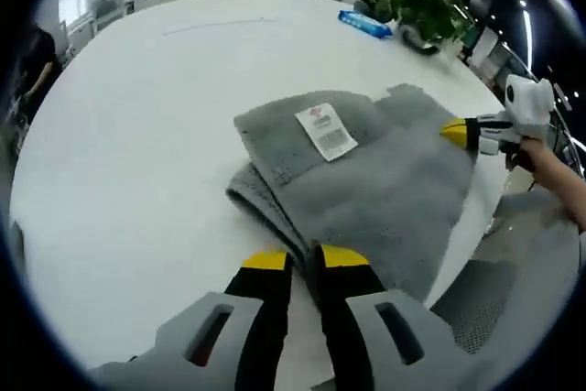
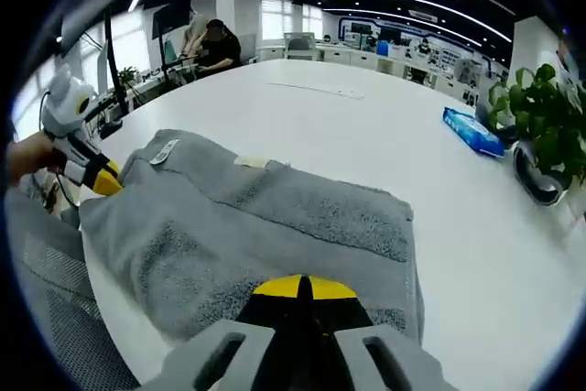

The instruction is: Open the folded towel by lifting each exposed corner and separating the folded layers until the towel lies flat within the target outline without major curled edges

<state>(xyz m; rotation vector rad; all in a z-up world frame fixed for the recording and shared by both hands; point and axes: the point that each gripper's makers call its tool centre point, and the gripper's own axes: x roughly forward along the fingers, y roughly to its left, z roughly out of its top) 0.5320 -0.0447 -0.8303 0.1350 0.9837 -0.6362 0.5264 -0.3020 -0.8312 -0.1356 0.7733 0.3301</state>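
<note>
Jaws of both grippers pinch opposite edges of grey towel [image 1: 385,190] on white office table [image 1: 137,135].

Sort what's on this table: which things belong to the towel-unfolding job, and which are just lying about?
Job:
- grey folded towel, with its white label
- left hand-held gripper, jaws closed at the towel's near edge
- right hand-held gripper, jaws closed at the towel's edge

Lying about:
- blue packet
- potted plant
- white table as work surface

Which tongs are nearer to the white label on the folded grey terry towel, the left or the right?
Right. The right tongs grip the grey towel edge just beside the white label; the left tongs grip the opposite edge, farther away.
</note>
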